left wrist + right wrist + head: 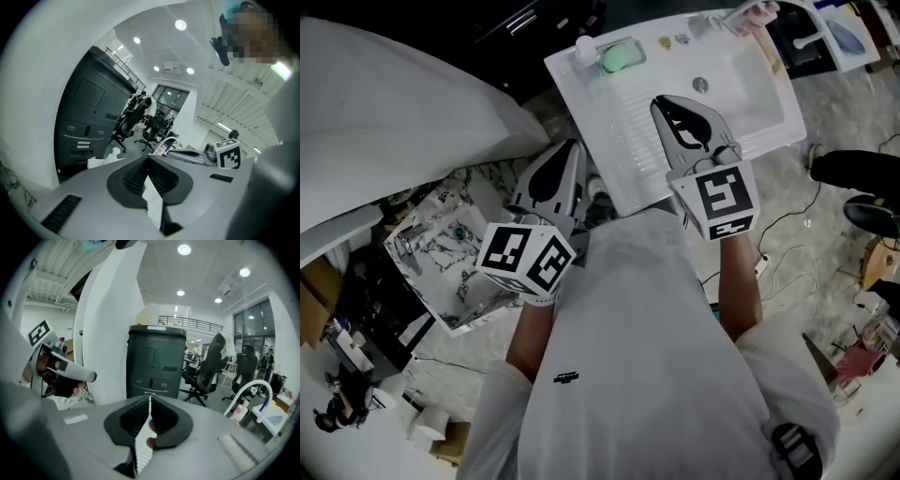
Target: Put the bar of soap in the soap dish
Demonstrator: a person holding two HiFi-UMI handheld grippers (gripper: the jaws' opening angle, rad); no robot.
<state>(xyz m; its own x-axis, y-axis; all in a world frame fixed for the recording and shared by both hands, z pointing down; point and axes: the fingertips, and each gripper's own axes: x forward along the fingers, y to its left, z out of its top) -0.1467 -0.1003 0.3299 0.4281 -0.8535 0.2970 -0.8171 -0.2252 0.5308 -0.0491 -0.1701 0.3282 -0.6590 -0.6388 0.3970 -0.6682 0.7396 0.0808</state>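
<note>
A pale green bar of soap (622,56) lies in a clear soap dish (640,44) on the back rim of the white sink (766,94). My right gripper (660,101) hangs over the sink's ribbed drainboard, well short of the soap. It is shut with nothing between its pads (150,396). My left gripper (573,143) is just off the sink's left edge, lower in the picture. Its jaw tips meet and hold nothing (146,157). Both gripper views look level across the room, so neither shows the soap or the dish.
A white bottle (584,47) stands next to the dish, and a drain (700,84) sits in the basin. A marble-patterned slab (441,253) and floor clutter lie to the left. A dark bin (154,362) and office chairs (211,366) stand beyond.
</note>
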